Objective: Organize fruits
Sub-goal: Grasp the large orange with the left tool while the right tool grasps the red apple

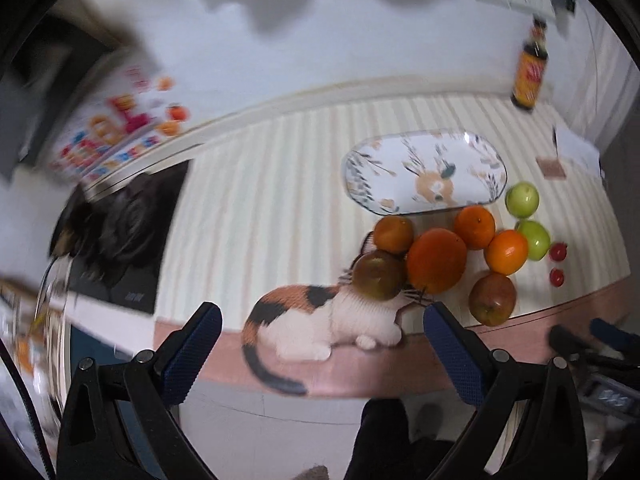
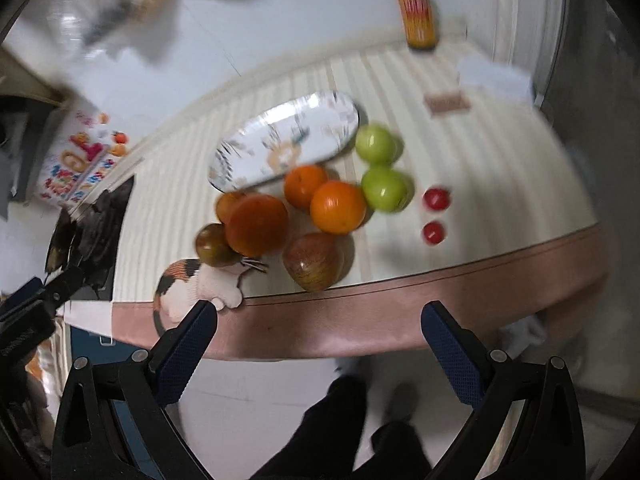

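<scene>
An oval floral plate [image 1: 424, 170] [image 2: 286, 140] lies empty on the striped tablecloth. In front of it sits a cluster of fruit: a big orange [image 1: 437, 261] [image 2: 257, 224], smaller oranges [image 1: 506, 251] [image 2: 338, 206], two green apples [image 1: 522, 199] [image 2: 385, 189], a red-green apple [image 1: 492, 299] [image 2: 314, 261], a dark apple [image 1: 378, 275] and two small red tomatoes [image 1: 558, 252] [image 2: 436, 199]. My left gripper [image 1: 322, 354] is open and empty, above the table's near edge. My right gripper [image 2: 320, 354] is open and empty, short of the table edge, near the red-green apple.
A dark sauce bottle [image 1: 530, 70] [image 2: 416, 16] stands at the table's far side. A calico cat picture [image 1: 320, 320] is printed on the cloth. A black mat [image 1: 132, 236] lies at the left. A colourful box [image 2: 76, 160] stands far left. Floor lies below.
</scene>
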Available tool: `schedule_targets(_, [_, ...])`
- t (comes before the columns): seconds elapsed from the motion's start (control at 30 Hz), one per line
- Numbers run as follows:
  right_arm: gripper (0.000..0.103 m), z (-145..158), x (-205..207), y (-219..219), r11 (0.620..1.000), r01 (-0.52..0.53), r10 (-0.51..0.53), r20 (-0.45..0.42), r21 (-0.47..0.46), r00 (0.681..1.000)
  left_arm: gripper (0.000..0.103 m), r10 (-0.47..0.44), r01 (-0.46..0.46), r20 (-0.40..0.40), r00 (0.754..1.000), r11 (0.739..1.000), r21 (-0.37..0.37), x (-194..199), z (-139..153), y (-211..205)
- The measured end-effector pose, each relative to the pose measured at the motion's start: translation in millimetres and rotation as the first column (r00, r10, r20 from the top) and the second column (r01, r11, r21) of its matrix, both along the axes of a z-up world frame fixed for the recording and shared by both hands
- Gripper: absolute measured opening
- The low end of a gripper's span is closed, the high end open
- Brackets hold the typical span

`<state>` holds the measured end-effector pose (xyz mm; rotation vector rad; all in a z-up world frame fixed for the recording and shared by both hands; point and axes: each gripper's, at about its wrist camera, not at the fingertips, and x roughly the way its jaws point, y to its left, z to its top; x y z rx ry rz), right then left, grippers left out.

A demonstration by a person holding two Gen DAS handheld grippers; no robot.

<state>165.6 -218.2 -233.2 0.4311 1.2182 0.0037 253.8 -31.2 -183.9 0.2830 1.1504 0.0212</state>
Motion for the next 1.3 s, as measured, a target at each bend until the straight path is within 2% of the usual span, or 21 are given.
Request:
schedule_targets(0.13, [0.102,-61,38,10,0.997,0.053,-0.046,-0.11,0.056,0.993,0.103,-0.115,0.11,-0.135,0.984,0.993,-0.038,50,-39,-16])
schedule_targets(0.33, [0.096,-121,70,24,0.984,0.141,-0.115,-0.218,0.107,0.969,0.103,-0.252,0.232,-0.289,0.924,0.967,-0.101,96,-81,-41])
schedule_targets(0.4, [0.082,-135,78,30,0.981,0.152,-0.12,-0.241,0.121,0.963,0.103,-0.296,0.272,-0.33,0.897,0.955,-0.118,103,-91,-50])
schedule_targets(0.43, [0.079,-140,81,32,0.982,0.155,-0.124,-0.253,0.106,0.96,0.103,-0.31,0.285,-0.342,0.887,0.951,-0.121,108,-94,-55])
schedule_targets(0.47, [0.072,-143,83,33,0.984,0.157,-0.133,-0.251,0.078,0.959,0.103,-0.328,0.304,-0.354,0.876,0.945,-0.124,111,-97,-61])
schedule_targets(0.5, [0.071,-141,82,32,0.984,0.159,-0.135,-0.245,0.082,0.96,0.103,-0.347,0.323,-0.36,0.866,0.938,-0.127,113,-99,-66])
schedule_targets(0.6, [0.071,-143,77,26,0.981,0.179,-0.154,-0.266,0.073,0.952,0.103,-0.415,0.402,-0.367,0.832,0.908,-0.116,117,-104,-83])
schedule_targets(0.7, [0.071,-143,70,17,0.981,0.191,-0.176,-0.28,0.027,0.944,0.102,-0.472,0.482,-0.398,0.787,0.872,-0.08,115,-115,-102])
schedule_targets(0.8, [0.071,-142,64,10,0.98,0.2,-0.188,-0.292,0.012,0.938,0.092,-0.508,0.549,-0.444,0.738,0.835,-0.041,107,-130,-115])
schedule_targets(0.87, [0.071,-143,64,9,0.981,0.194,-0.184,-0.298,0.005,0.937,0.092,-0.524,0.596,-0.472,0.708,0.803,0.002,100,-141,-123])
schedule_targets(0.93, [0.071,-143,67,9,0.983,0.181,-0.173,-0.3,-0.001,0.938,0.092,-0.545,0.621,-0.49,0.681,0.784,-0.008,97,-148,-130])
schedule_targets(0.97, [0.071,-144,68,9,0.984,0.177,-0.169,-0.303,-0.003,0.938,0.091,-0.542,0.62,-0.5,0.676,0.785,-0.012,97,-151,-133])
schedule_targets(1.07, [0.071,-149,73,9,0.986,0.165,-0.159,-0.317,-0.008,0.935,0.088,-0.528,0.594,-0.5,0.686,0.804,-0.034,101,-155,-134])
schedule_targets(1.1, [0.071,-144,76,2,0.987,0.163,-0.155,-0.32,-0.003,0.935,0.076,-0.527,0.578,-0.502,0.686,0.814,-0.064,101,-156,-133])
schedule_targets(1.13, [0.071,-144,78,0,0.987,0.159,-0.149,-0.321,0.005,0.935,0.073,-0.521,0.559,-0.505,0.688,0.824,-0.089,99,-156,-133])
schedule_targets(1.23, [0.071,-138,77,-8,0.99,0.139,-0.136,-0.313,-0.014,0.94,0.073,-0.501,0.541,-0.478,0.721,0.839,-0.063,91,-154,-133])
schedule_targets(1.3, [0.071,-133,76,-16,0.992,0.126,-0.126,-0.304,-0.021,0.944,0.072,-0.473,0.505,-0.466,0.748,0.861,-0.063,85,-152,-128])
